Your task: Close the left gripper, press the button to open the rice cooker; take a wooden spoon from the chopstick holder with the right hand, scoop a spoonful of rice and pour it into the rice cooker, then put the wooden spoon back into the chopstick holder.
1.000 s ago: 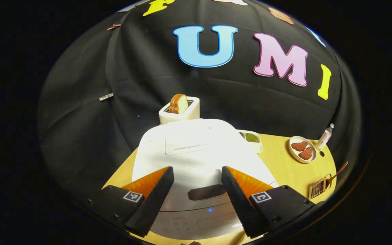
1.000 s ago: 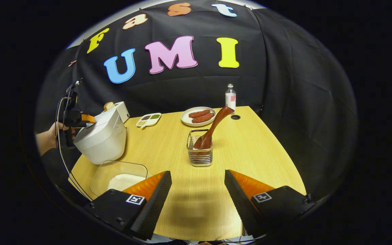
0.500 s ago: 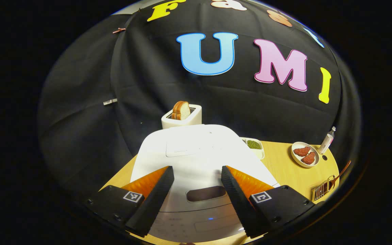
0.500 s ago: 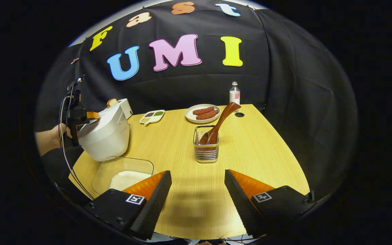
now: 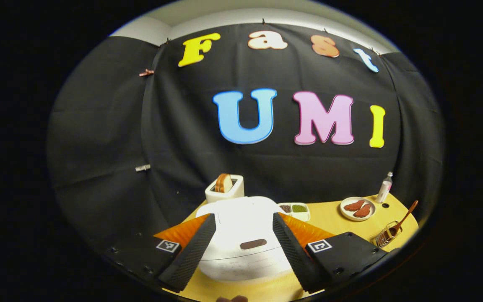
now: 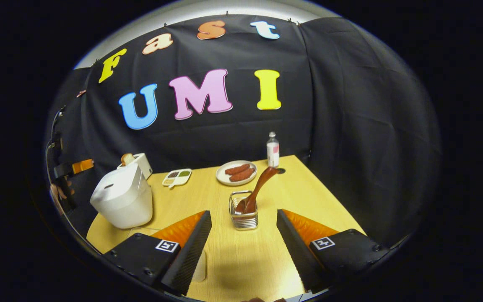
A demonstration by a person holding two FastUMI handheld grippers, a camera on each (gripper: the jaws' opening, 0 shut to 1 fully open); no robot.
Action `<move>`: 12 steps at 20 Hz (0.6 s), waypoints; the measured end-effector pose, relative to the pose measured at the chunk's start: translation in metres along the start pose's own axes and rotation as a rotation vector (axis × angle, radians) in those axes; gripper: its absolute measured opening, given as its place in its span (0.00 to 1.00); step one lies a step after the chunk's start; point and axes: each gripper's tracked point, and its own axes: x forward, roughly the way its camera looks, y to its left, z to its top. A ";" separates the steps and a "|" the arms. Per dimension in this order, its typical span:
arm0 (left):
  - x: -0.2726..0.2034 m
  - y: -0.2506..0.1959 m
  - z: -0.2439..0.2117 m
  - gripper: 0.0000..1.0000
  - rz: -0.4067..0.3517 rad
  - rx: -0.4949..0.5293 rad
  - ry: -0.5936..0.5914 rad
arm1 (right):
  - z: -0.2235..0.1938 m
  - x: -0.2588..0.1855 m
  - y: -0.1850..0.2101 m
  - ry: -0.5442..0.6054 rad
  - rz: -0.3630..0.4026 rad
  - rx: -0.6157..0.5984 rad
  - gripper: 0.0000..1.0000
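The white rice cooker [image 5: 241,226] stands lid down just beyond my left gripper [image 5: 242,217], which is open, with a finger on each side of it in the picture. Its dark oval button [image 5: 253,244] faces me between the fingers, untouched. In the right gripper view the cooker [image 6: 122,199] stands at the table's left, with the left gripper [image 6: 74,167] and a hand [image 6: 57,191] behind it. The wire chopstick holder [image 6: 245,216] stands mid-table, and the wooden spoon [image 6: 260,186] leans in it to the right. My right gripper [image 6: 243,213] is open, short of the holder.
A toaster [image 5: 224,188] with bread stands behind the cooker. A divided dish of grains [image 6: 176,177], a plate of sausages [image 6: 236,173] and a small bottle [image 6: 272,150] line the back of the wooden table [image 6: 300,197]. A clear container [image 6: 199,268] peeks out by my right gripper's left finger.
My left gripper has drawn back and up from the cooker, which now looks smaller. My right gripper has also pulled back and tilted upward, so the rice container is mostly hidden. Both stay open.
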 end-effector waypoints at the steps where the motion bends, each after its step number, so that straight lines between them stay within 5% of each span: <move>1: -0.021 0.000 0.012 0.95 -0.019 -0.005 -0.023 | 0.011 -0.005 -0.002 -0.028 -0.016 -0.006 0.98; 6: -0.126 0.007 0.031 0.95 -0.080 0.005 -0.100 | 0.046 -0.052 -0.005 -0.164 -0.098 -0.073 0.98; 12: -0.205 0.008 0.024 0.95 -0.131 -0.030 -0.110 | 0.039 -0.112 0.004 -0.224 -0.138 -0.092 0.98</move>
